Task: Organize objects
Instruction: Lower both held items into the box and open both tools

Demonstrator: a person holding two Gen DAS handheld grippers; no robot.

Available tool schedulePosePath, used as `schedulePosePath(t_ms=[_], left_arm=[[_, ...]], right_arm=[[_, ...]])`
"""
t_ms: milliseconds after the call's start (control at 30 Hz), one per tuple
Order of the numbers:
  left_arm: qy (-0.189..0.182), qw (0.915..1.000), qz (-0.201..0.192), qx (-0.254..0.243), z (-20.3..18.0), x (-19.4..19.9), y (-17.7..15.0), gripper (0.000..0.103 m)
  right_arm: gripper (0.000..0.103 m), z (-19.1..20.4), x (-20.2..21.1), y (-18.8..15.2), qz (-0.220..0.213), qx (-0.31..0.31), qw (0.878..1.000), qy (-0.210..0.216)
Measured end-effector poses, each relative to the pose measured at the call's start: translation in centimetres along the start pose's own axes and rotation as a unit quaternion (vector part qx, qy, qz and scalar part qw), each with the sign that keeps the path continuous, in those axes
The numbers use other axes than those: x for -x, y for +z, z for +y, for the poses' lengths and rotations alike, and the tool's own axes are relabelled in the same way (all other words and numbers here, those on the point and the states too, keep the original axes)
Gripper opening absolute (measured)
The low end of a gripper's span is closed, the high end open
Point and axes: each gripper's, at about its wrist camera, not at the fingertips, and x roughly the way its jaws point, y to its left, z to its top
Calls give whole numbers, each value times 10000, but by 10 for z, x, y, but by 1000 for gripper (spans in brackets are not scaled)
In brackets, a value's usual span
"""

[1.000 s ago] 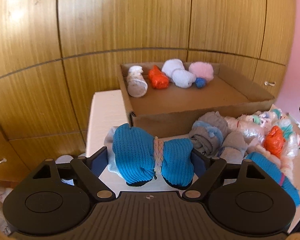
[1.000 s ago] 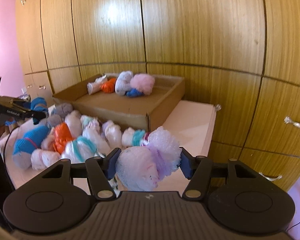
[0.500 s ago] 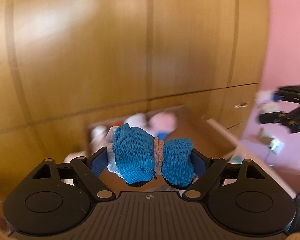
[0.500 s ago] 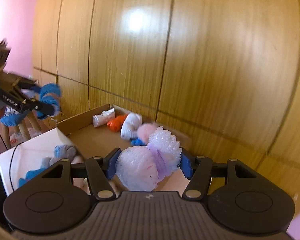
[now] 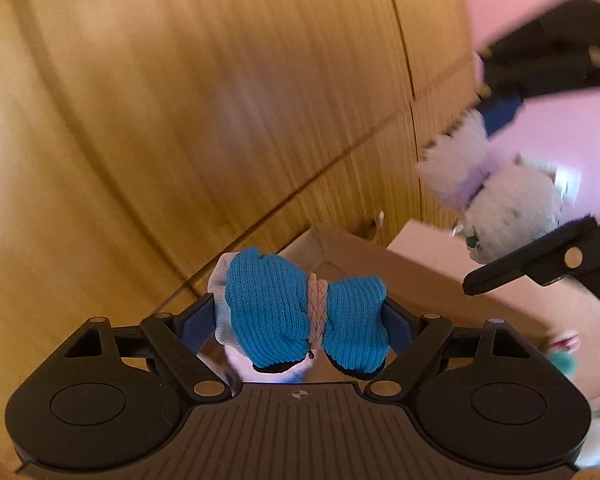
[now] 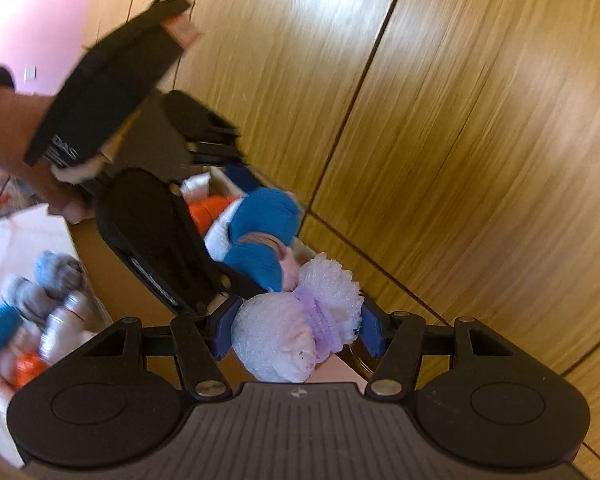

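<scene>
The left gripper (image 5: 305, 318) was clamped on a blue knitted sock bundle (image 5: 300, 314), its two blue-padded fingers pressing the ends while a pale braided band cinched the middle and a bit of white fabric showed at the left end. It was held in the air, tilted, above the cardboard box (image 5: 420, 276), in front of the wooden wardrobe doors (image 5: 220, 100). The right gripper (image 6: 296, 330) gripped a white, fluffy sock bundle (image 6: 288, 340) tied with a lilac band, also lifted and tilted. The two bundles were close together: from the right wrist view the blue bundle sat just behind the white one, with the left gripper's black body and the person's left hand (image 6: 40, 152) beyond it to the left. From the left wrist view the white bundle hung blurred at the upper right, held between dark fingers against the pink wall (image 5: 540, 0). Inside the box an orange bundle (image 6: 214, 210) and a white one lay near the back wall. On the white surface (image 6: 16, 240) in front of the box lay a heap of other sock bundles (image 6: 40, 300), grey, blue, orange and pale, too blurred to count.
</scene>
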Motion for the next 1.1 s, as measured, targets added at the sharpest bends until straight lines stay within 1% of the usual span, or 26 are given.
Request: schedulePosePath(t_ms=[133,200,333,433,533,600,667,833,900,1033,1100], left_arm=[[189,9967,334,-722,-5,-38,-2,88],[285,9942,442,-937,-4,-47,-8,88],[245,9947,440,-897,7,-52,-13,90],[101,9952,407,-879,12,-52,-16,92],[117,9941,423,-997,15,-54,-19,92],[75,9942,457,-974,20,-56,-20,94],[43,9946,493,-918,24,-57,-20,96],[75,9954,446,-846,30,-54,-20,98],[74,9954,446,-841,32,-51,-20,98],[108,9966,378,-729,39,-37,-20,98],[125,9972,353,-642,44,-28,-20,98]], right_arm=[[57,-5,-31,1,199,208,9996,12],[57,-6,-46,2,261,282,9992,55],[57,-7,-79,8,389,471,9980,168],[57,-8,-101,7,529,638,9963,219],[57,-12,-117,6,650,731,9947,315],[58,-12,-123,5,743,842,9931,325],[62,-11,-126,4,760,942,9923,248],[63,-13,-118,5,700,915,9931,202],[66,-13,-112,7,673,932,9932,172],[67,-13,-102,10,618,912,9938,142],[67,-15,-91,14,524,798,9954,107]])
